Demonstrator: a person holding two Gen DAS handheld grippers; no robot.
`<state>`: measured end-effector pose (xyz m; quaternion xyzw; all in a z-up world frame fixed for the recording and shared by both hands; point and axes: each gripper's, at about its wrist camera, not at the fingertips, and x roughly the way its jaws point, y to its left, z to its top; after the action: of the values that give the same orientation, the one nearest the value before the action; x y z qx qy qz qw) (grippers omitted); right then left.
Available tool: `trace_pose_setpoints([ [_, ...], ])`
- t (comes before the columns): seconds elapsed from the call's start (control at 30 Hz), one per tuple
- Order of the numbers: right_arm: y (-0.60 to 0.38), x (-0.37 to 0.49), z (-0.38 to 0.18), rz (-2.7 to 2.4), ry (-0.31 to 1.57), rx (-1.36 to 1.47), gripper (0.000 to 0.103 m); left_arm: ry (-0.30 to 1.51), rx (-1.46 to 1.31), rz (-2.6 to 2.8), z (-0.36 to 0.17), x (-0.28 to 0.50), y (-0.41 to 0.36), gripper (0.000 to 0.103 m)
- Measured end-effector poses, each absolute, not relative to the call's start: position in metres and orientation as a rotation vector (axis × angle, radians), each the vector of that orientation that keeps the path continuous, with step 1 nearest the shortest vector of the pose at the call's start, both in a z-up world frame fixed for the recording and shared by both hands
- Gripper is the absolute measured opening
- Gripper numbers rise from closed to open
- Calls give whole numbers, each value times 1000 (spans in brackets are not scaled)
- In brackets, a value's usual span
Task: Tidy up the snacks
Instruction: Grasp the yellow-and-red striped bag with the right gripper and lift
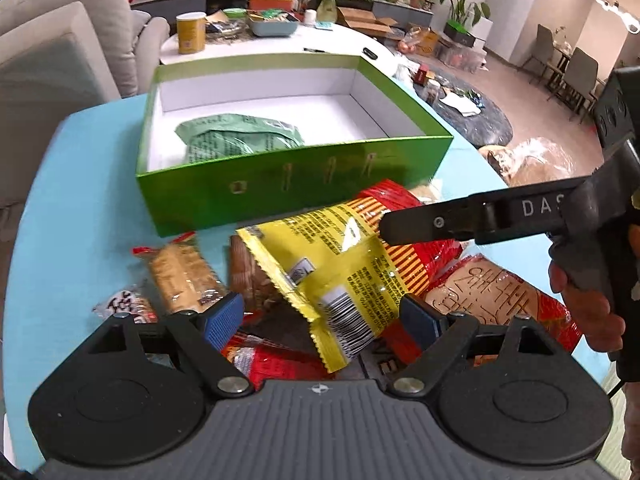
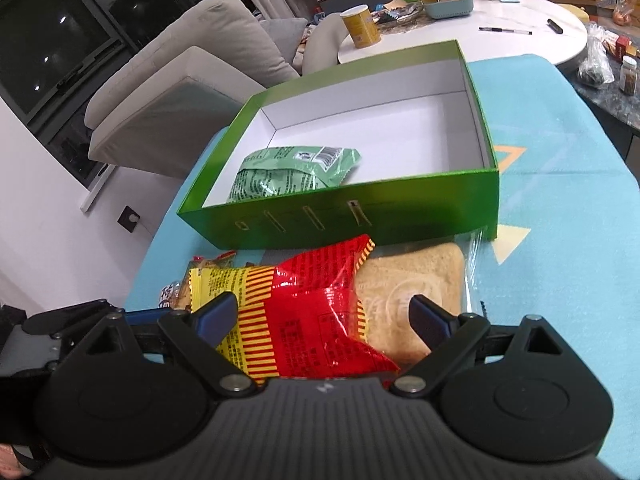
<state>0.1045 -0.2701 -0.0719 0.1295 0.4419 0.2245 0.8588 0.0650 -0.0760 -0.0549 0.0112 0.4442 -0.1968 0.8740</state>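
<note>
A green box (image 1: 288, 196) sits on the table, one green packet (image 2: 288, 174) inside. Just before it, the right gripper (image 2: 322, 320), fingers open, straddles a red-and-yellow snack bag (image 1: 344, 264). The left gripper (image 1: 320, 320) is open too. Best to close on the bag's middle and lift it clear of the box wall.

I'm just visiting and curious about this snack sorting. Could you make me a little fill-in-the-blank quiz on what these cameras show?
1. The only packet inside the green box is coloured ____.
2. The inside of the box is coloured ____.
3. Both grippers, left and right, have their fingers ____.
4. The yellow-and-red packet lies outside the box, on the ____ tablecloth.

Missing words: green; white; open; blue
</note>
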Motion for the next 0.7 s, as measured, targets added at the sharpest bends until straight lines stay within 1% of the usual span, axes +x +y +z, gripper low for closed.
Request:
trace_pose_setpoints([
  [0.07, -269, 105, -73, 482, 933, 278, 79, 931, 18, -411, -57, 68, -78, 83],
  [0.1, -268, 105, -74, 488, 934, 278, 79, 925, 13, -416, -57, 69, -78, 82],
  [0.13, -267, 105, -74, 492, 936, 276, 79, 915, 10, -421, -57, 69, -78, 78],
  [0.17, -266, 106, -74, 495, 938, 272, 79, 903, 7, -431, -57, 69, -79, 64],
  [0.2, -265, 106, -75, 498, 938, 268, 78, 900, 7, -438, -57, 71, -79, 57],
  [0.23, -263, 106, -75, 504, 939, 263, 78, 900, 5, -443, -58, 72, -79, 56],
  [0.43, -255, 99, -73, 508, 919, 217, 78, 874, 37, -424, -54, 69, -81, 55],
  [0.53, -256, 94, -68, 499, 901, 228, 72, 846, 32, -427, -46, 67, -79, 55],
  [0.7, -257, 85, -50, 488, 835, 229, 72, 775, 68, -432, -27, 63, -83, 55],
])
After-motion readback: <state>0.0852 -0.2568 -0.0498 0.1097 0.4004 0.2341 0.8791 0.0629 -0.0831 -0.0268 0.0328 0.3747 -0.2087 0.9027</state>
